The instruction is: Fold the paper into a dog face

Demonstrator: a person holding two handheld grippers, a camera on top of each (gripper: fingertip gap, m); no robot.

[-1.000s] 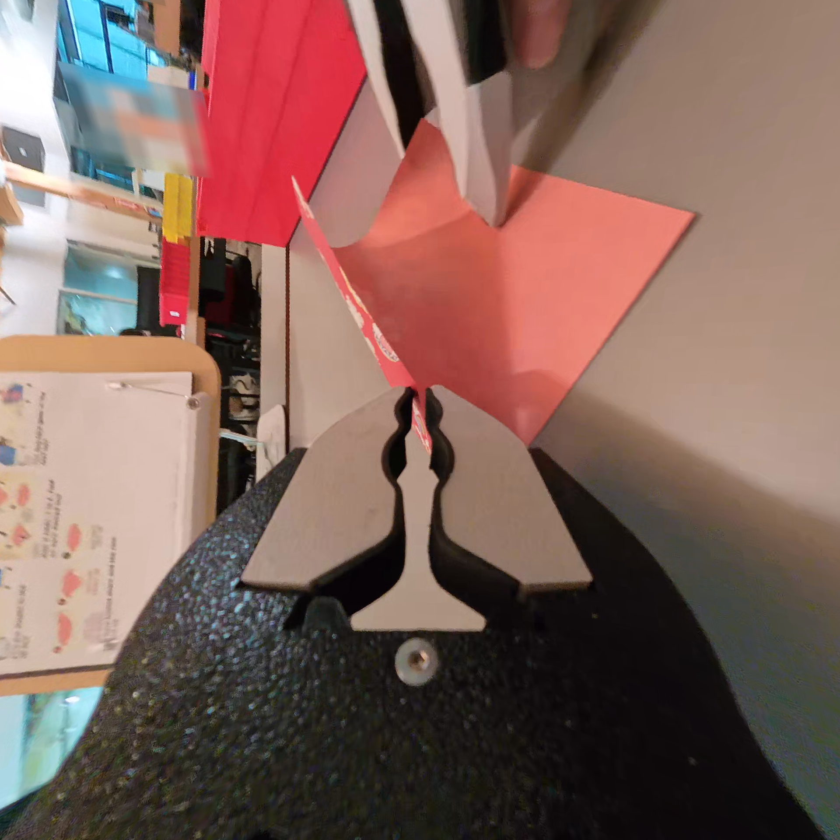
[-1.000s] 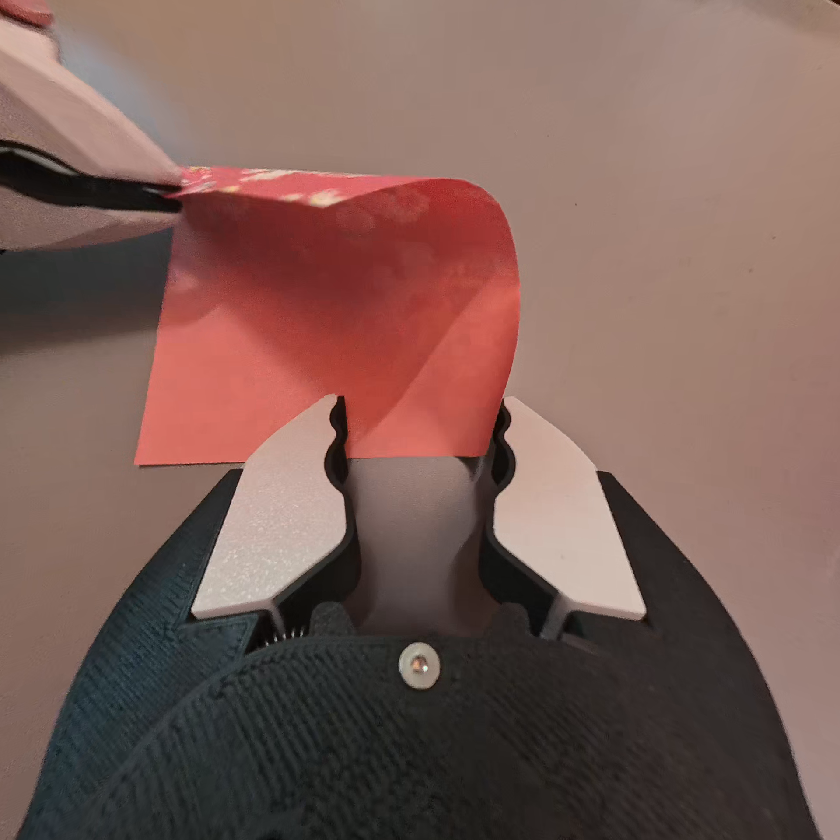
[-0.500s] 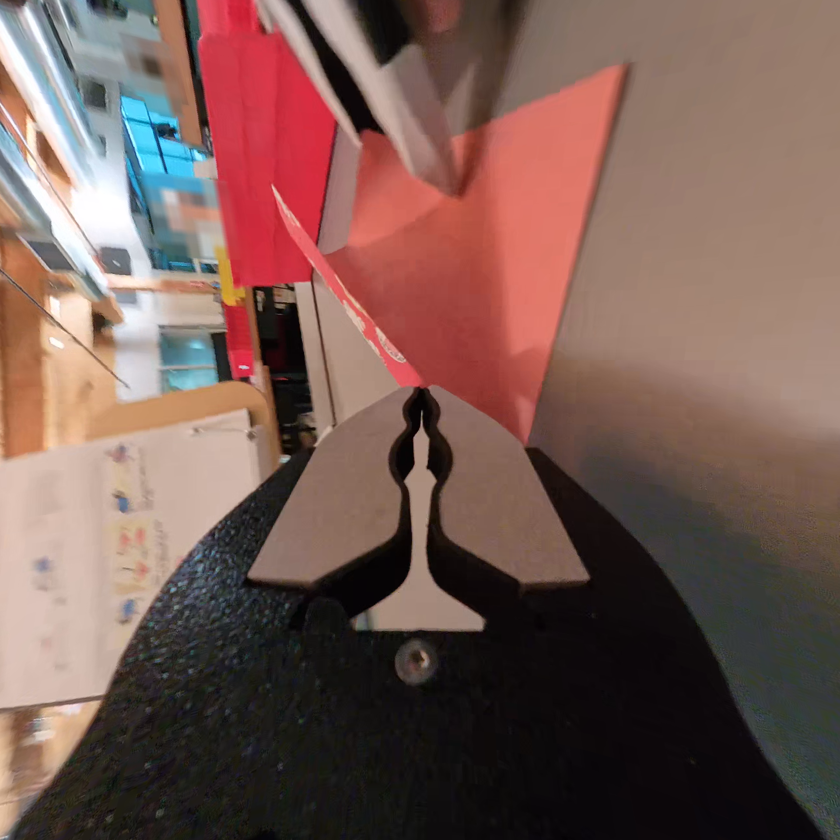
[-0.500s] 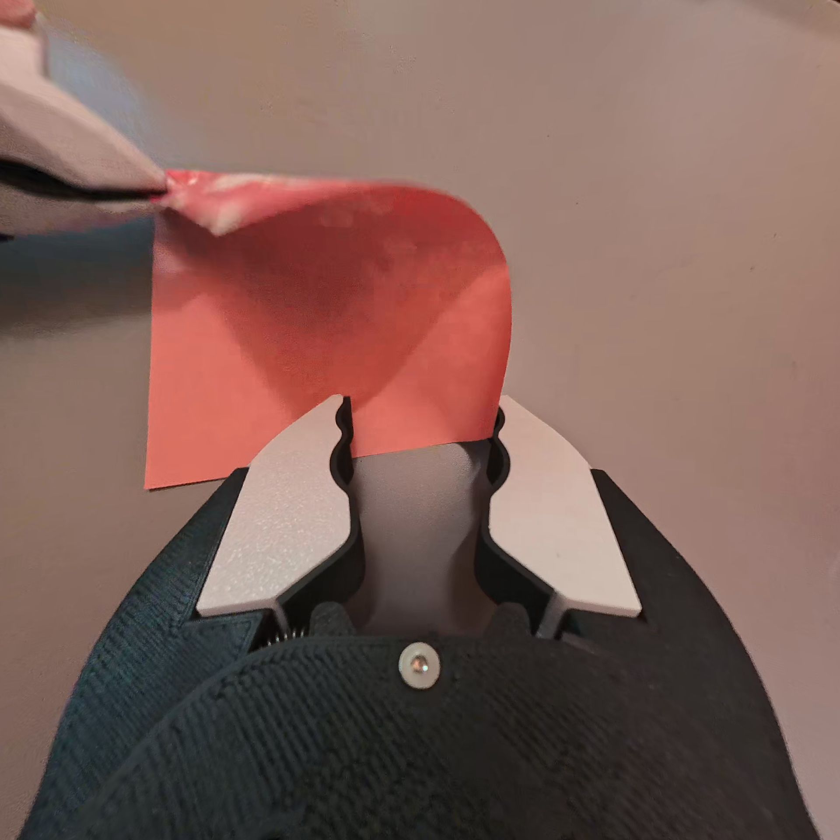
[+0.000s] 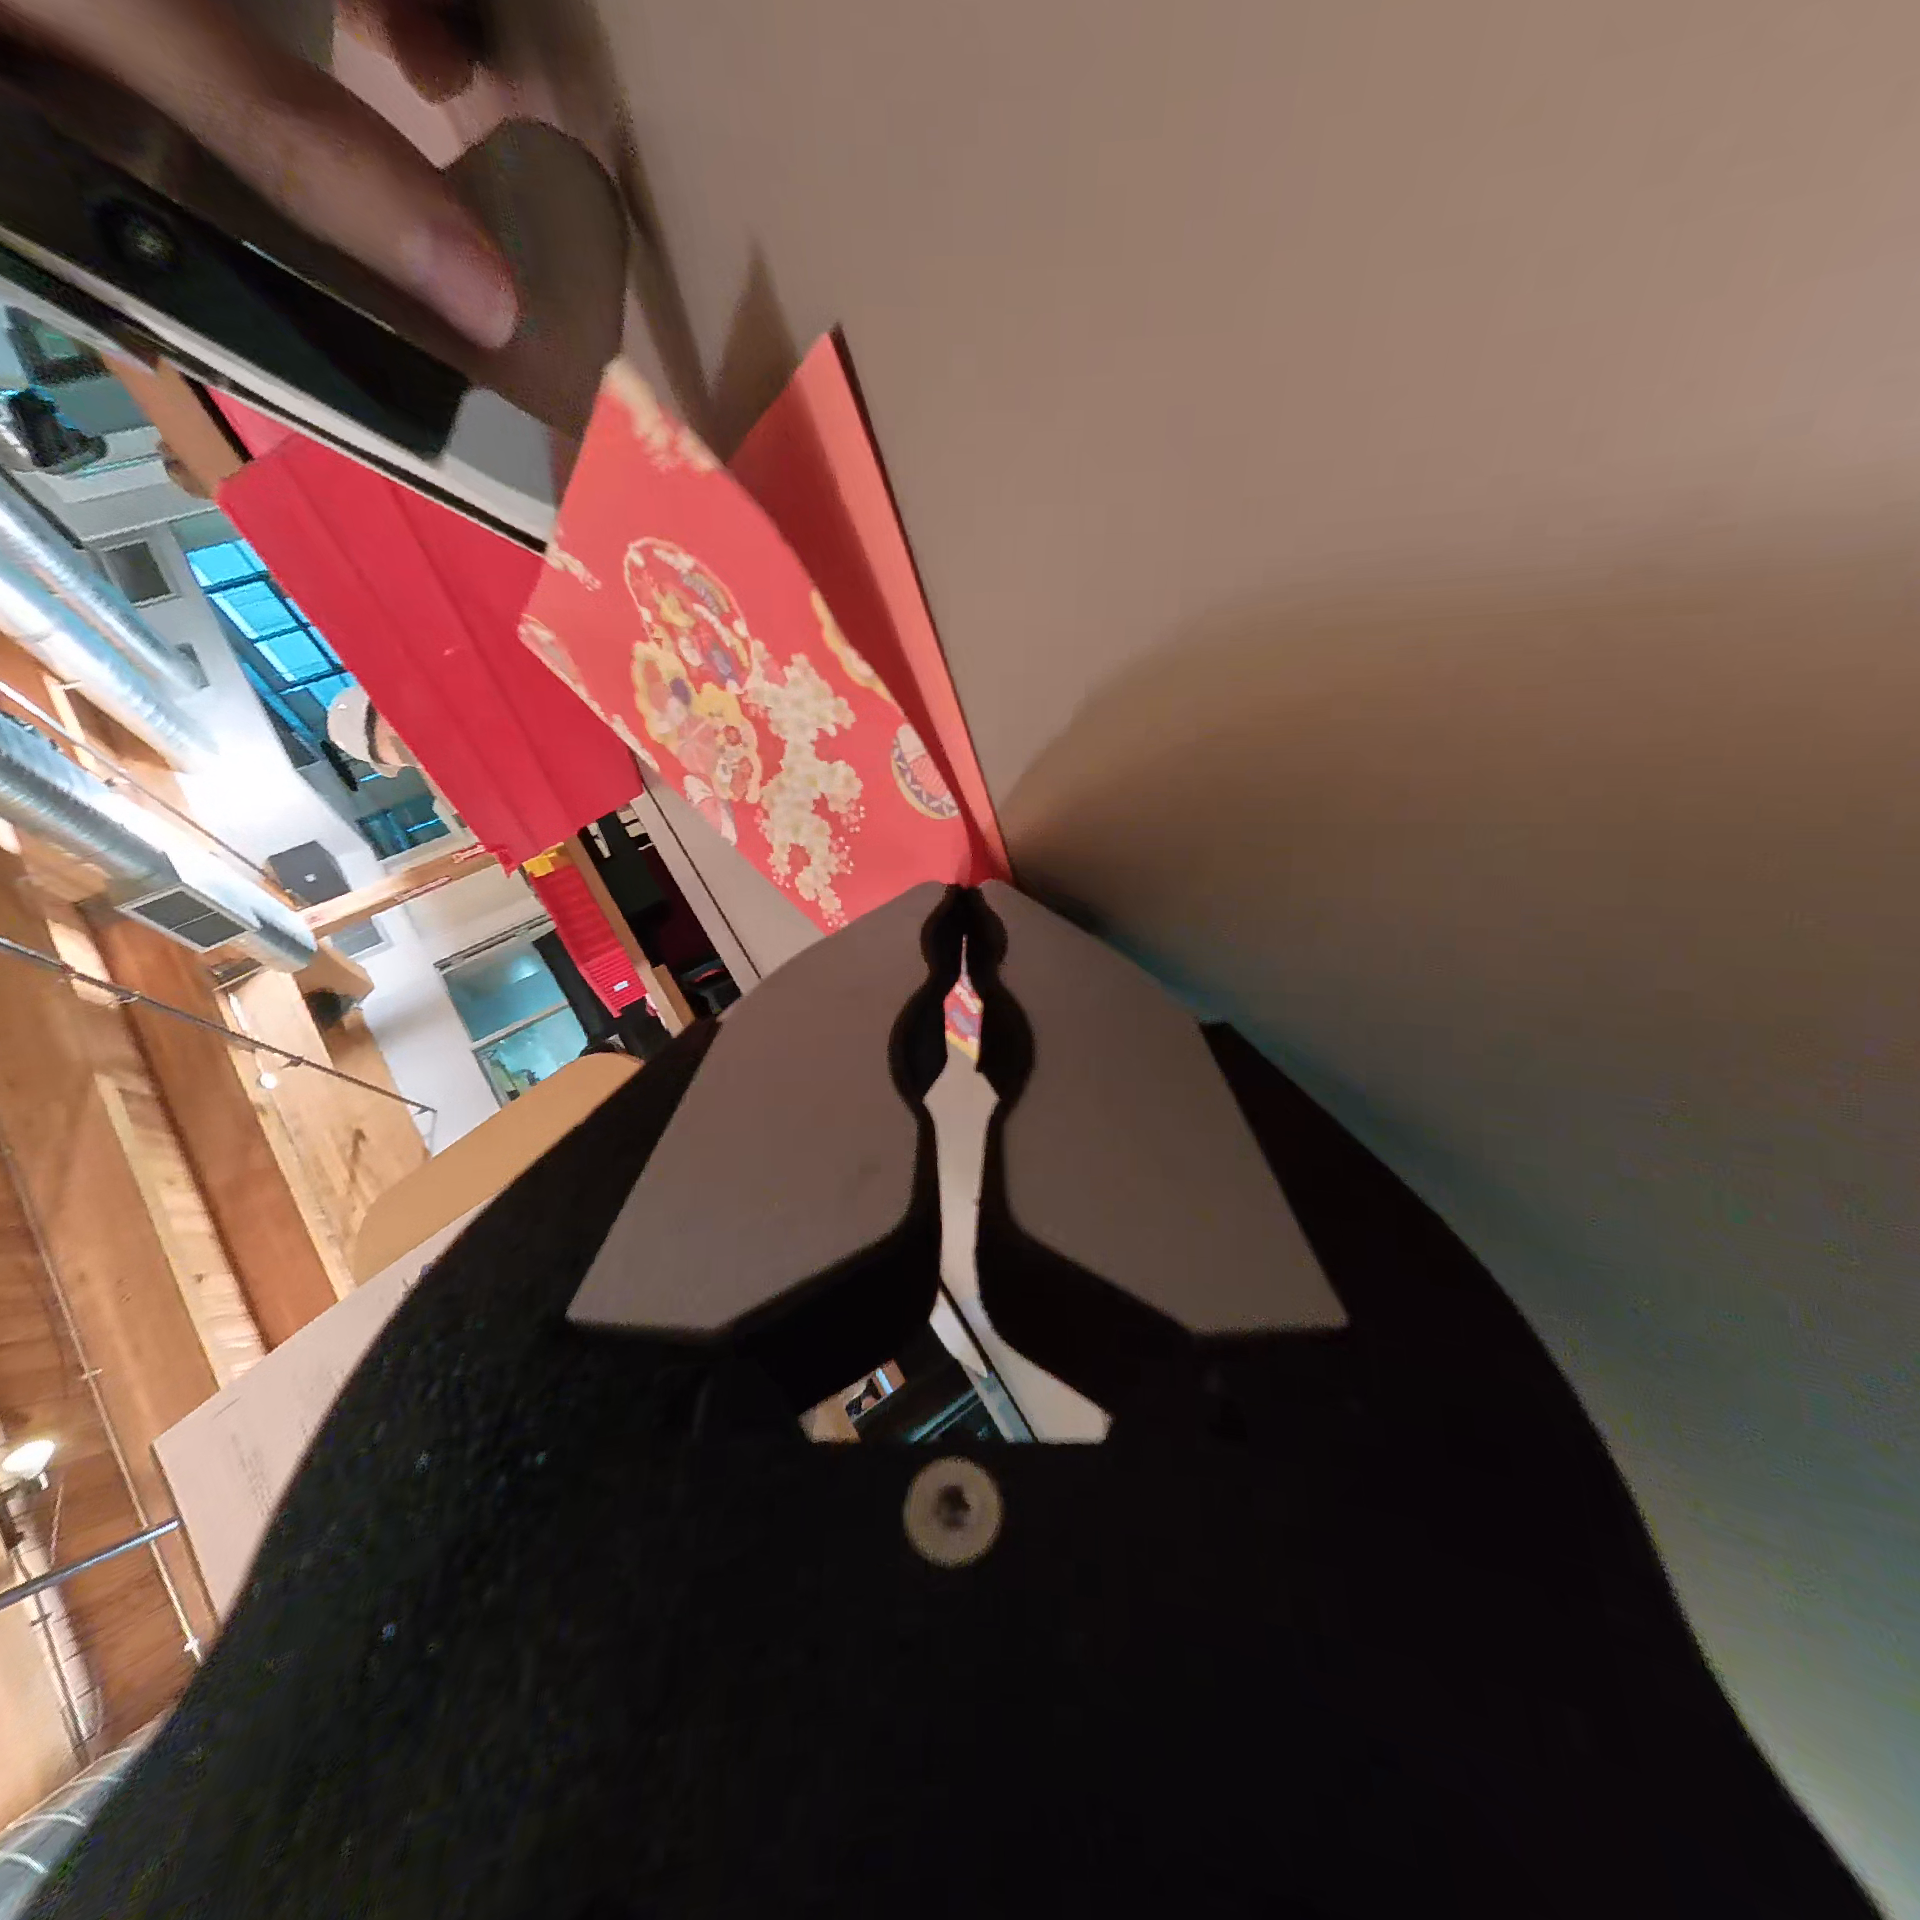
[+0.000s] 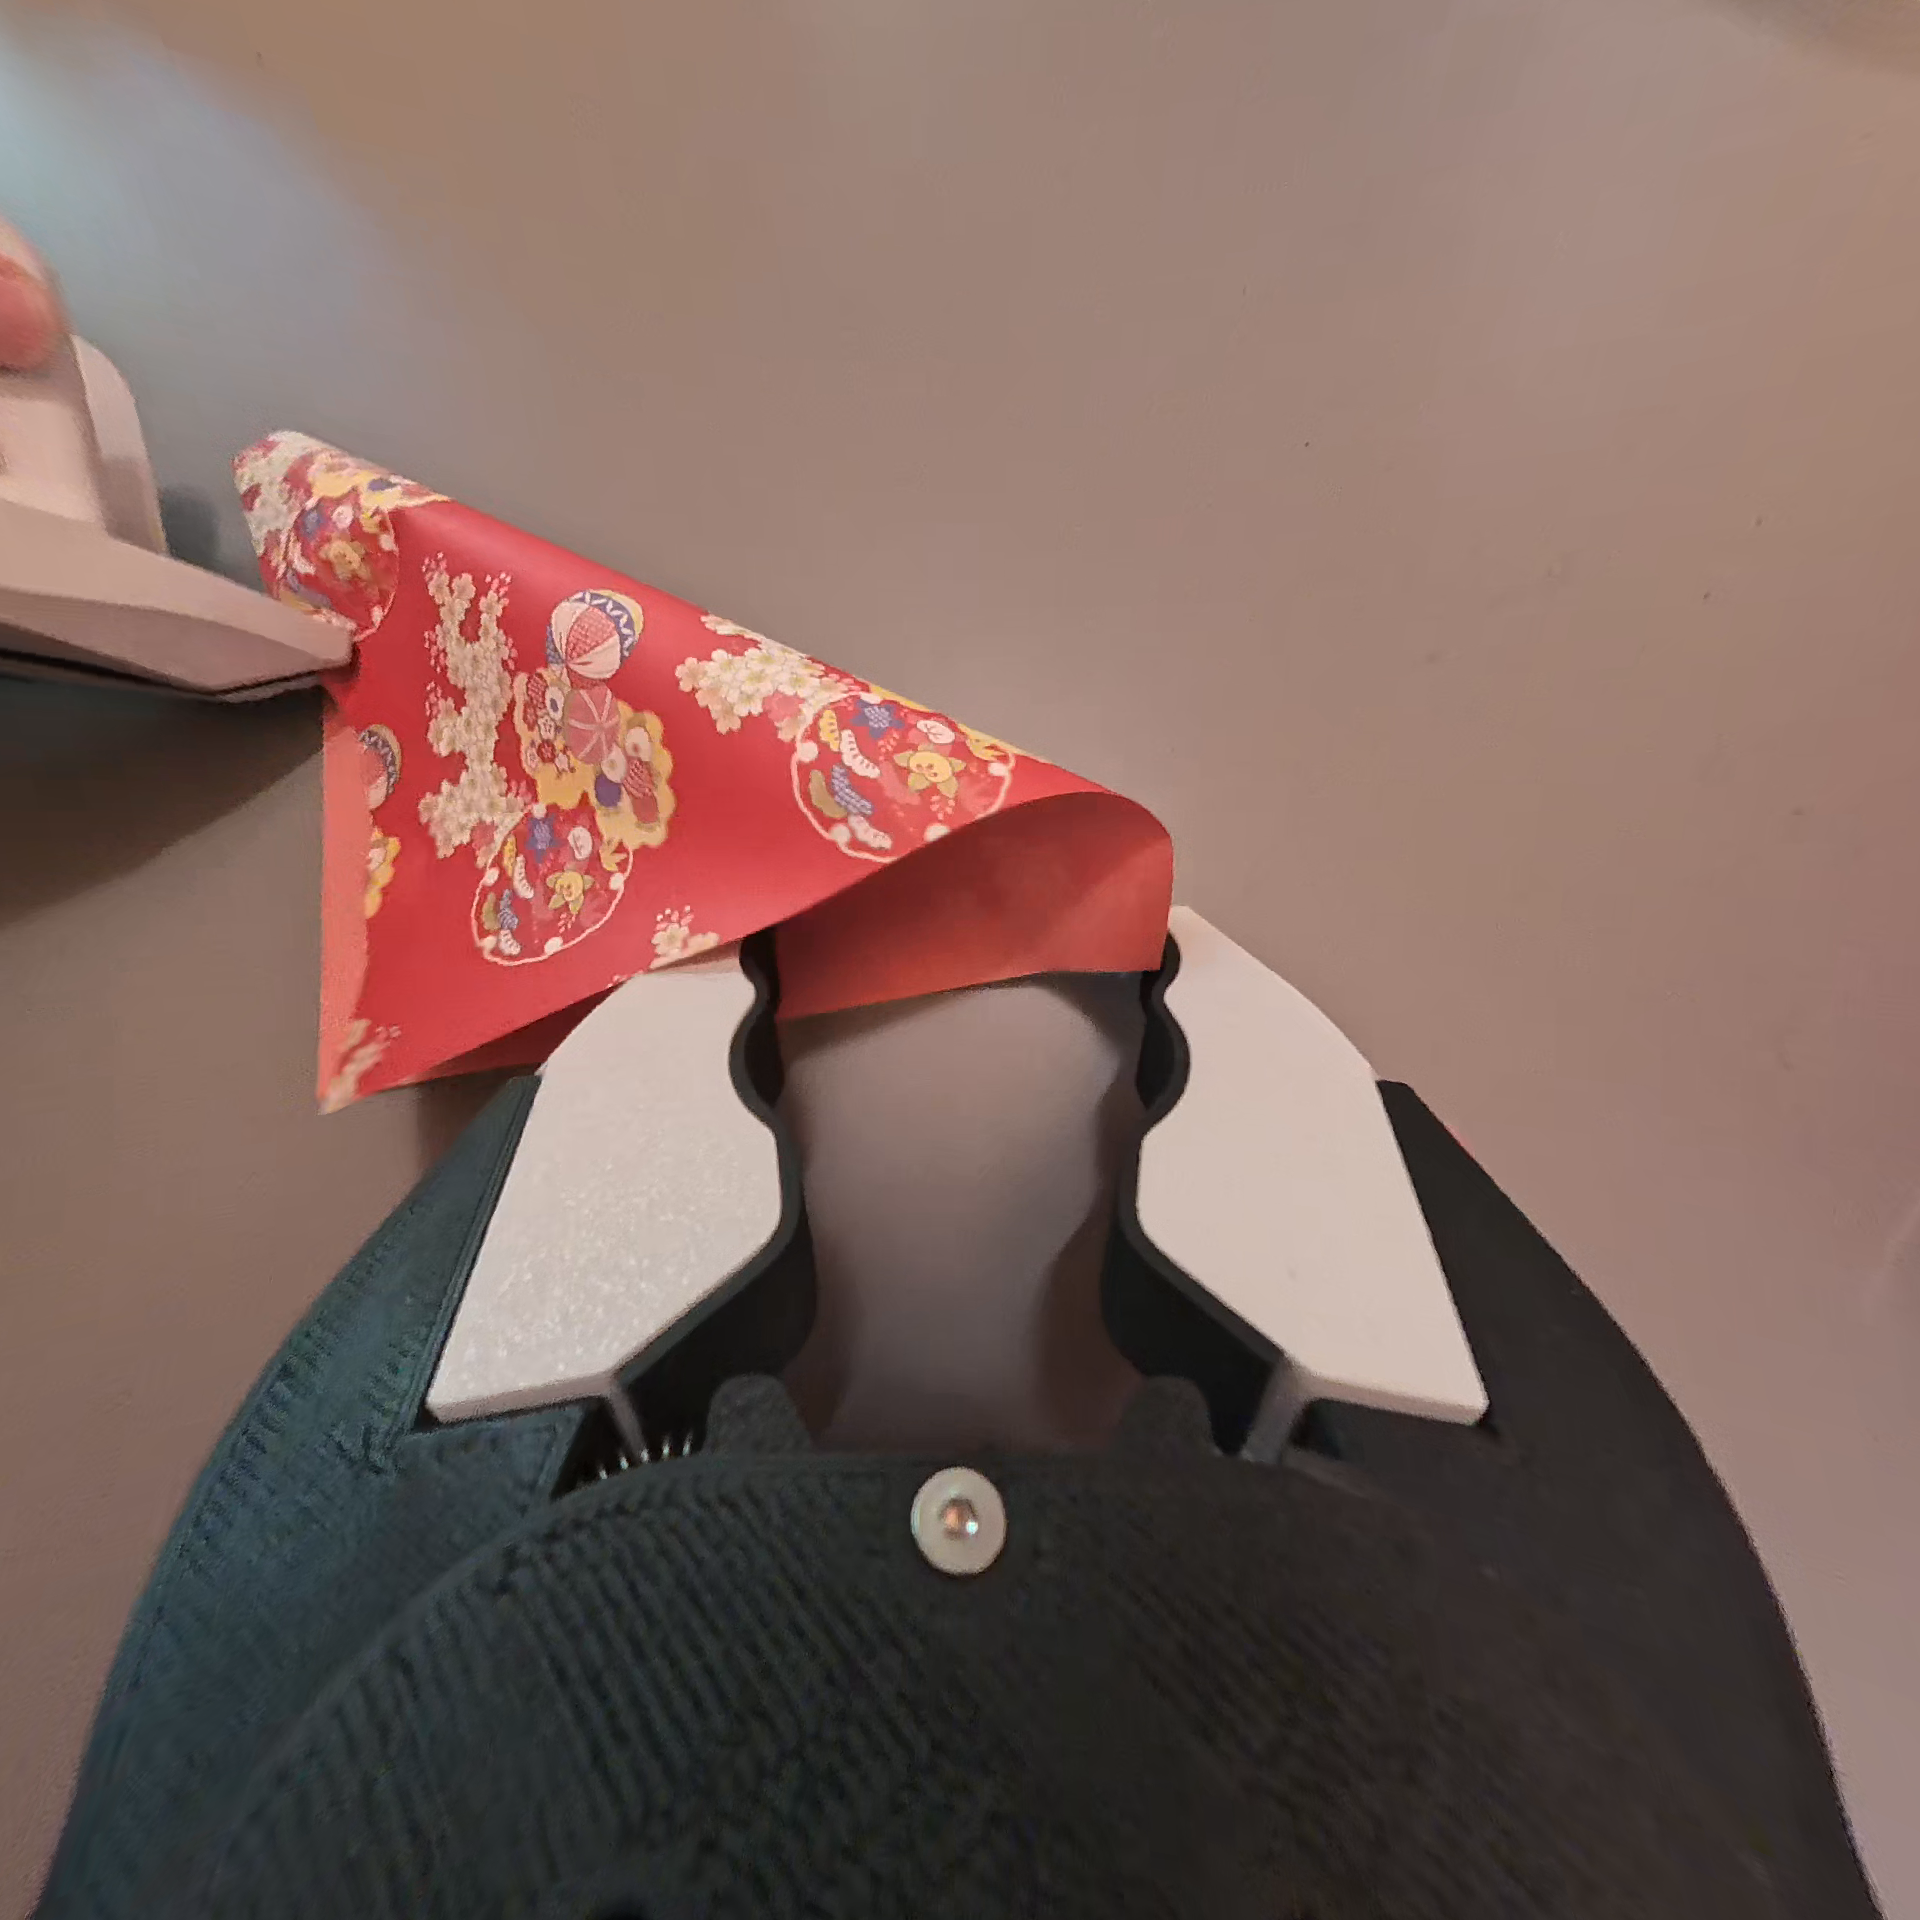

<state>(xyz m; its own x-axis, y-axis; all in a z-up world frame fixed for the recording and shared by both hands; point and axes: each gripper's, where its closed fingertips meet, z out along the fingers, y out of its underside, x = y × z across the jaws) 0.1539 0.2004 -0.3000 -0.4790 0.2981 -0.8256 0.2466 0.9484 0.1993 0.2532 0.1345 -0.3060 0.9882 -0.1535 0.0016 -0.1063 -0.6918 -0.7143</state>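
Right wrist view: the paper (image 6: 623, 790) looks light and floppy — left gripper (image 5: 961, 914) pinches 1 corner, right gripper (image 6: 961, 961) gapes open; best taken by corners.

The paper (image 6: 623, 748) is red, printed with white blossoms and yellow, blue and pink roundels on one face, plain red beneath; the desk (image 6: 1351, 416) is grey-beige; the fingers (image 6: 644, 1164) are pale grey
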